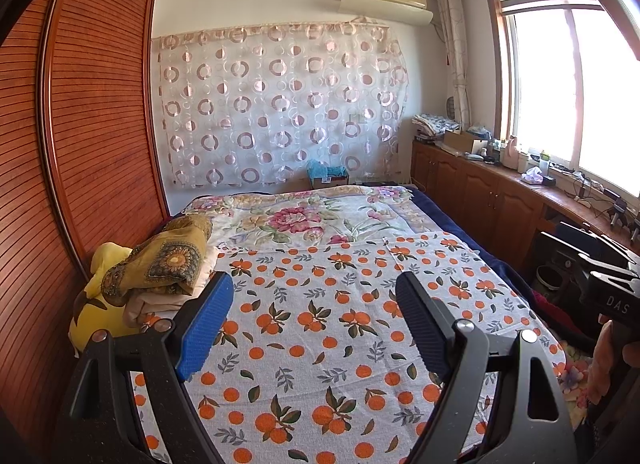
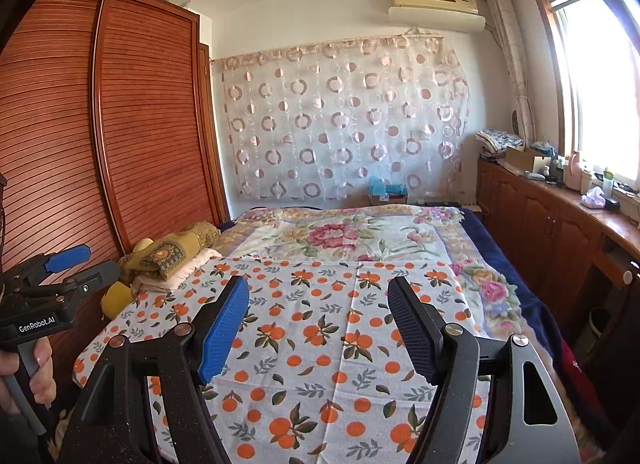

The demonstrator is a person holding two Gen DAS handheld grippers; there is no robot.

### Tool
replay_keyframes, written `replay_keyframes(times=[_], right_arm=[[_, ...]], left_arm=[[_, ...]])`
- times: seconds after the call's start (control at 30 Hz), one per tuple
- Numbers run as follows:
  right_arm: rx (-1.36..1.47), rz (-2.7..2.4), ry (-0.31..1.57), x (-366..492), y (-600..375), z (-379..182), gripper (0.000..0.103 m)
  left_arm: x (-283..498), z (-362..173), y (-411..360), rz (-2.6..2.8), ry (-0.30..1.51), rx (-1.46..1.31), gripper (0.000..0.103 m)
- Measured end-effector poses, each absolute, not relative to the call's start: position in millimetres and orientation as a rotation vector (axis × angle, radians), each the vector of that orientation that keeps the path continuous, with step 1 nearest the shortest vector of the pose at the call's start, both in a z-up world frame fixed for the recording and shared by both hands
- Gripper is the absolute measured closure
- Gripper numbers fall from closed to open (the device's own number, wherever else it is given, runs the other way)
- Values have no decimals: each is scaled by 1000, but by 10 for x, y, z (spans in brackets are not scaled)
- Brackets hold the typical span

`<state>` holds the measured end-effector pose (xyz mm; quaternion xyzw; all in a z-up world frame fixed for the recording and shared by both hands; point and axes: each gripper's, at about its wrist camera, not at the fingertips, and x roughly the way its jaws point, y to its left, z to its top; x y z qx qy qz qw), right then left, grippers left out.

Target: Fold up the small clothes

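Folding looks unstarted. Left gripper (image 1: 314, 320) and right gripper (image 2: 318, 324) both hover spread wide, holding nothing, above the orange-print cloth (image 1: 320, 336) lying flat on the bed. The clothes pile (image 1: 168, 268) sits crumpled near the wardrobe (image 1: 80, 124), untouched.

Bed (image 1: 460, 224): runs from my near edge to the far wall.
Printed cloth (image 1: 320, 324): I see it spread flat on the bed's near half.
Floral blanket (image 1: 304, 220): on the bed, beyond the cloth.
Heap of clothes (image 1: 168, 268): I find it at the cloth's left edge, beside the wardrobe (image 1: 88, 124).
Cabinets (image 1: 492, 200): along the right, under the window (image 1: 568, 84).
Left tongs (image 1: 316, 318), right tongs (image 2: 318, 322): both over the near cloth, left of mine beside the right.
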<state>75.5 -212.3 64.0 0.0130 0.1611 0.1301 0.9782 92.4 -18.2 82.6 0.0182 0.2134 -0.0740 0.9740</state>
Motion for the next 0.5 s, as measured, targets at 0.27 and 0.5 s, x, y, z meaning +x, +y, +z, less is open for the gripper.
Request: replay_keyframes(times=[0.27, 0.5], right_arm=[[25, 263, 320, 747, -2135, 650, 29], [24, 264, 318, 743, -2138, 654, 29]], left_arm=[[918, 822, -185, -149, 428, 38, 19], [916, 808, -179, -148, 428, 37, 19]])
